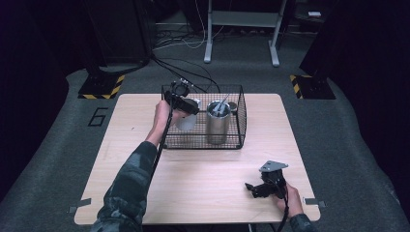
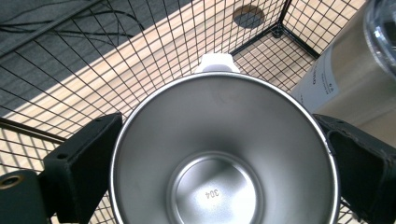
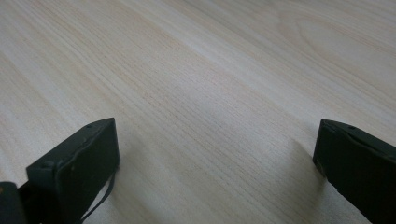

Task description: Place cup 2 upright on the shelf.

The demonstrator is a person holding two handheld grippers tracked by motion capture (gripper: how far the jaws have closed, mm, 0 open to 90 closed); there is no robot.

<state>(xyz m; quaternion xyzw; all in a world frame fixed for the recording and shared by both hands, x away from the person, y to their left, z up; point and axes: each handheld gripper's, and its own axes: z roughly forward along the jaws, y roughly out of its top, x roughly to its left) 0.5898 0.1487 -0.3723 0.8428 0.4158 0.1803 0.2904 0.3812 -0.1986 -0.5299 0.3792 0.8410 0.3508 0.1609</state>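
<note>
Inside wire basket, left claw gripping steel cup, tall canister just beside

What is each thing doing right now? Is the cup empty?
steel cup: empty, upright, gripped inside the basket.
left gripper: shut on the steel cup.
right gripper: open, holding nothing, low over the table.
wire basket: open on top.
tall steel tumbler: upright in the basket.
</note>
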